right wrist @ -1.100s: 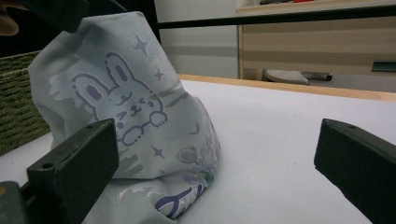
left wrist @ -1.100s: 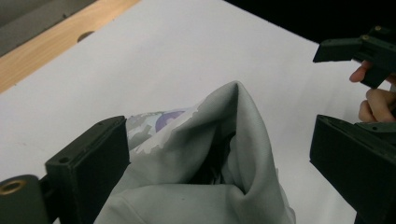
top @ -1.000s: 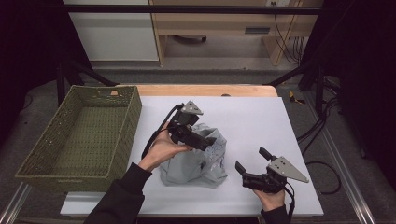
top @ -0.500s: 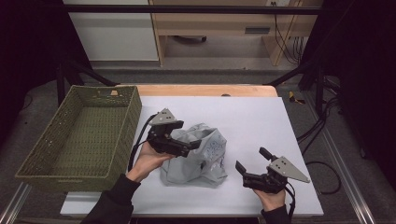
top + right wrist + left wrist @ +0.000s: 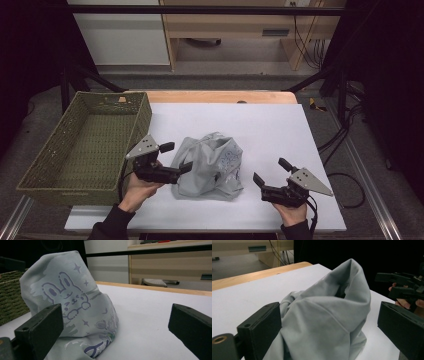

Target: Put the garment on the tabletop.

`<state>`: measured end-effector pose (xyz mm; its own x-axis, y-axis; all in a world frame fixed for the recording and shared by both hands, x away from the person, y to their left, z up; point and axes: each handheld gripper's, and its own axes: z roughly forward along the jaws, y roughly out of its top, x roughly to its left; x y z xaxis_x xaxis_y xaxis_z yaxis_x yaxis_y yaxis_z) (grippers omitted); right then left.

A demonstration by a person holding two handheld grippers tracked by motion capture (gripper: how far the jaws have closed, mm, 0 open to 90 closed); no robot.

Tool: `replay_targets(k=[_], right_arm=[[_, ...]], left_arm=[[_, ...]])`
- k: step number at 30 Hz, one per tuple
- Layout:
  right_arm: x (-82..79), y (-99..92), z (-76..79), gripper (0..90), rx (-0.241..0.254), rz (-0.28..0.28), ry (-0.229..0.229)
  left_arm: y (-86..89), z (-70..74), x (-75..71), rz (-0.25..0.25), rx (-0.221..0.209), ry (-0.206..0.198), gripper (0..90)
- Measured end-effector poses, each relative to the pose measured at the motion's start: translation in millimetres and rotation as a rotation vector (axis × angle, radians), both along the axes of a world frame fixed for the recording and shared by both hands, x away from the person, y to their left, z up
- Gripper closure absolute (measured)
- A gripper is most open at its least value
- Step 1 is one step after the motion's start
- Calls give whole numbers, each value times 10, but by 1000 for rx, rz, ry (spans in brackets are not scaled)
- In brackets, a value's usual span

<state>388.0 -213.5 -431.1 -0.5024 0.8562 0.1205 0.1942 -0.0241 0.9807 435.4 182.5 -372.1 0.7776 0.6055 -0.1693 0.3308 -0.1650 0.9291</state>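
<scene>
One woven green basket (image 5: 85,142) sits at the left edge of the white table (image 5: 280,130), just beside the left gripper (image 5: 176,159). One crumpled pale grey garment (image 5: 210,167) lies heaped near the table's middle, between the two grippers, with nothing else on the surface around it. The left gripper's jaws stand apart right at the cloth's left side; whether they touch it is hard to tell. The right gripper (image 5: 270,172) rests on the table, well apart from the cloth, jaws spread wide. In the right gripper view the garment (image 5: 72,305) shows a purple rabbit print with small stars; in the left gripper view it rises in plain grey folds (image 5: 324,317).
</scene>
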Motion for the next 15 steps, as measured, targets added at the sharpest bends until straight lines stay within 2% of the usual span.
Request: replay_targets(k=[8, 11, 13, 15], right_arm=[[8, -23, -7, 3, -2, 3, -7], [3, -23, -8, 3, 0, 0, 5], [4, -28, -12, 3, 2, 0, 5], [-1, -42, -15, 3, -3, 5, 0]], left_arm=[[251, -177, -170, 40, -53, 8, 44], [300, -223, -191, 43, -72, 18, 48], [323, -248, -195, 66, -60, 23, 46], [358, -270, -206, 82, -82, 29, 47]])
